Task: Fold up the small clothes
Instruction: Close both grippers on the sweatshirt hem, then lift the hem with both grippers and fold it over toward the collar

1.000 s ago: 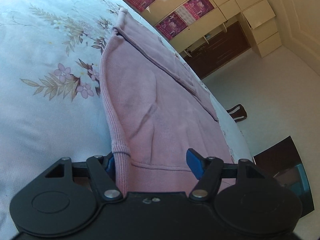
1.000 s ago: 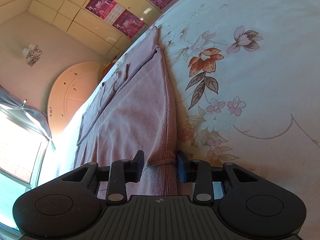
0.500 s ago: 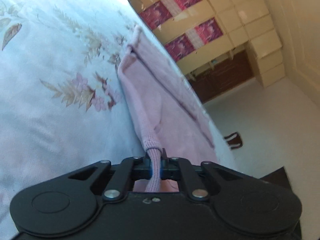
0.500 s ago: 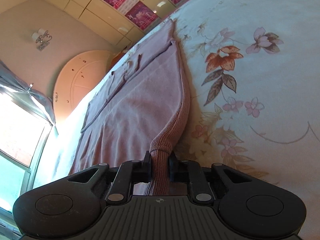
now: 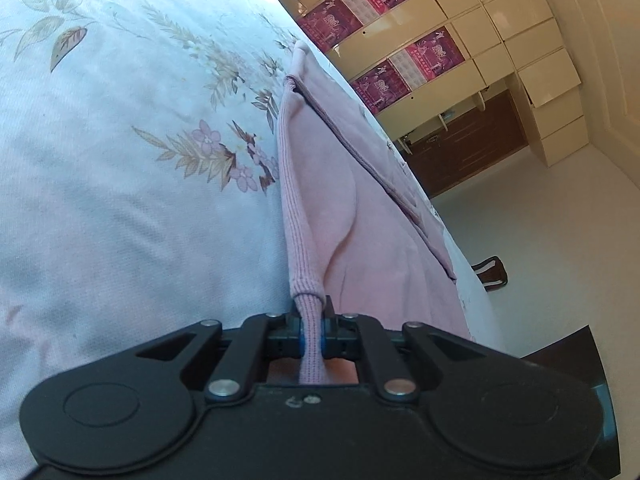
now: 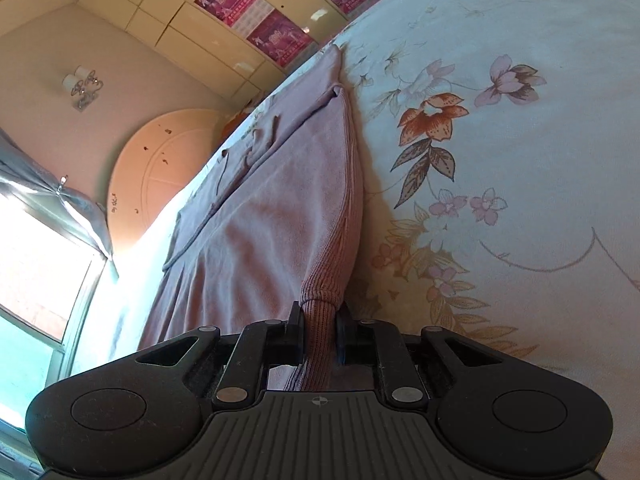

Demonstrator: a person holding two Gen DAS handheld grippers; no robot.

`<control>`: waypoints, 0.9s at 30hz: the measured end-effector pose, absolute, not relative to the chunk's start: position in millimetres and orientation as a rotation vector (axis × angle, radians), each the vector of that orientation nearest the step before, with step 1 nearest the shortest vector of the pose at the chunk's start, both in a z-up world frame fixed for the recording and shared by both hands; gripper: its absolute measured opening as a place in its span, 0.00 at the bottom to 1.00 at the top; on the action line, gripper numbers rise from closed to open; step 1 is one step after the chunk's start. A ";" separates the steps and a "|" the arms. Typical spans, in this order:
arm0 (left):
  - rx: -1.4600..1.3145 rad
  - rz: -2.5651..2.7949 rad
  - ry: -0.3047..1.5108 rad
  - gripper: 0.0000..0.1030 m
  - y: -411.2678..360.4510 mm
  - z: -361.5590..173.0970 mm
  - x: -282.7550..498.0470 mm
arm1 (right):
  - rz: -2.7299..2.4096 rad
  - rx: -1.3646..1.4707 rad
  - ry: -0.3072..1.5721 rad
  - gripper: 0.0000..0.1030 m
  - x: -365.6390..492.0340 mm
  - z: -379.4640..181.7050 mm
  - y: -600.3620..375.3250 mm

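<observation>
Pink knitted garment with ribbed hem (image 5: pixel 344 200) (image 6: pixel 280 216): lies flat along the edge of a pale floral-print bedspread (image 5: pixel 120 160) (image 6: pixel 500 160), open spread at 9 o'clock in the left view and 3 o'clock in the right, bare cream floor (image 5: pixel 560 240) beyond the bed edge at 3 o'clock. Garment's near part passes under both tool bodies, hidden; its far end is small and hard to read. Left gripper (image 5: pixel 313 326) and right gripper (image 6: pixel 319 332): jaws pinched narrow, each clamping a bunched ribbed hem corner at 6 o'clock.
</observation>
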State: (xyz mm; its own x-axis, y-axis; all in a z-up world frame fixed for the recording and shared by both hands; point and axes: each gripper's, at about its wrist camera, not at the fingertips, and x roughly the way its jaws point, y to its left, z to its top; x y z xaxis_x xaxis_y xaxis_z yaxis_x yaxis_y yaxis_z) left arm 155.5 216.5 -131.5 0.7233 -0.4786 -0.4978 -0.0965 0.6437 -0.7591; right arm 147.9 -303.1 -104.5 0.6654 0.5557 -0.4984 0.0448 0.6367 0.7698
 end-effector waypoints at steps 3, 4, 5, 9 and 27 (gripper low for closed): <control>-0.899 -0.256 0.717 0.05 218.5 -126.6 157.8 | 0.347 0.865 0.761 0.13 154.1 -90.8 -303.9; -0.910 -0.258 0.704 0.05 219.3 -122.7 159.2 | 0.353 0.867 0.749 0.13 156.9 -85.7 -303.9; -0.921 -0.265 0.686 0.05 220.1 -117.2 161.3 | 0.361 0.855 0.738 0.13 160.6 -77.1 -302.7; -0.943 -0.291 0.618 0.05 223.7 -86.0 181.8 | 0.378 0.835 0.679 0.13 181.6 -46.4 -299.3; -0.864 -0.308 0.649 0.05 230.4 -47.0 475.0 | 0.206 0.983 0.687 0.13 440.6 -24.3 -307.9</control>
